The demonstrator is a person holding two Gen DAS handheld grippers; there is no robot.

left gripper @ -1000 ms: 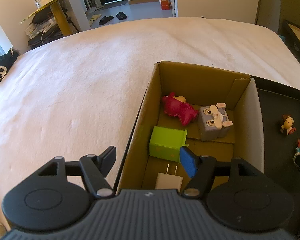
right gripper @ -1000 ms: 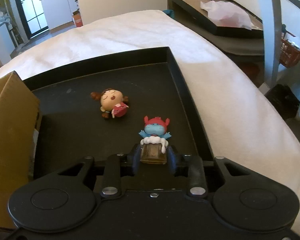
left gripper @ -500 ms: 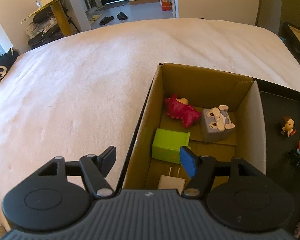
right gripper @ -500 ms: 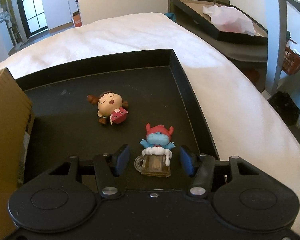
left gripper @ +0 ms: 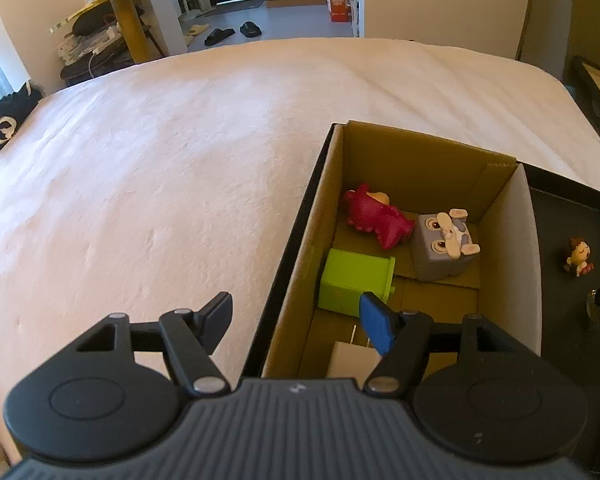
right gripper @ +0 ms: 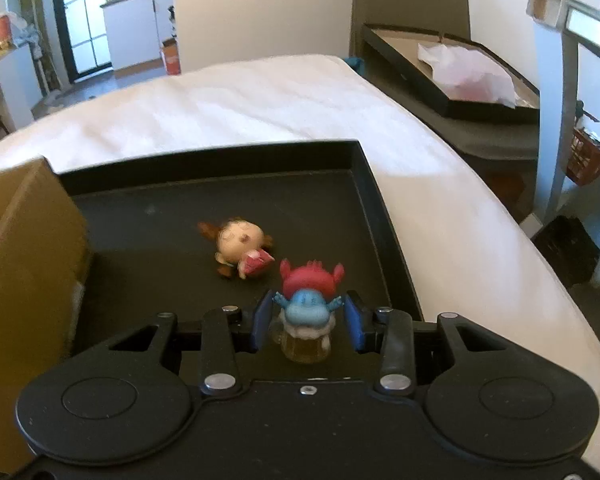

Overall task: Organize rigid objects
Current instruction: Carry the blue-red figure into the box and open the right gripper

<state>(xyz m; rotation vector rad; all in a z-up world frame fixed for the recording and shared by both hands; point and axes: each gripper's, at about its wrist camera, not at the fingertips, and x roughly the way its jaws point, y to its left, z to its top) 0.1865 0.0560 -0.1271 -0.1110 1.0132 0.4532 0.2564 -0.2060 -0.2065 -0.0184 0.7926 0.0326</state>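
Note:
A blue figure (right gripper: 306,308) with a red crab hat and a beer mug lies on the black tray (right gripper: 220,160). My right gripper (right gripper: 307,320) straddles it, and its jaws are closing, with the blue pads (right gripper: 262,320) against the figure's arms and mug handle. A brown-haired doll (right gripper: 240,246) lies just beyond it, also seen as the doll (left gripper: 578,256) in the left wrist view. My left gripper (left gripper: 296,316) hangs open and empty over the near left wall of the cardboard box (left gripper: 420,160). Inside lie a red figure (left gripper: 374,218), a grey cube figure (left gripper: 444,244), a green block (left gripper: 354,280) and a white plug (left gripper: 350,358).
Box and tray sit side by side on a white bed cover (left gripper: 160,160); the box wall (right gripper: 24,248) rises left of the tray. To the right of the bed, another black tray (right gripper: 452,76) holds a plastic bag. The bed edge drops off at the right.
The right jaws opened around the blue figure, then narrowed onto it again, with the pads now farther forward by its arms. The left gripper has stayed put.

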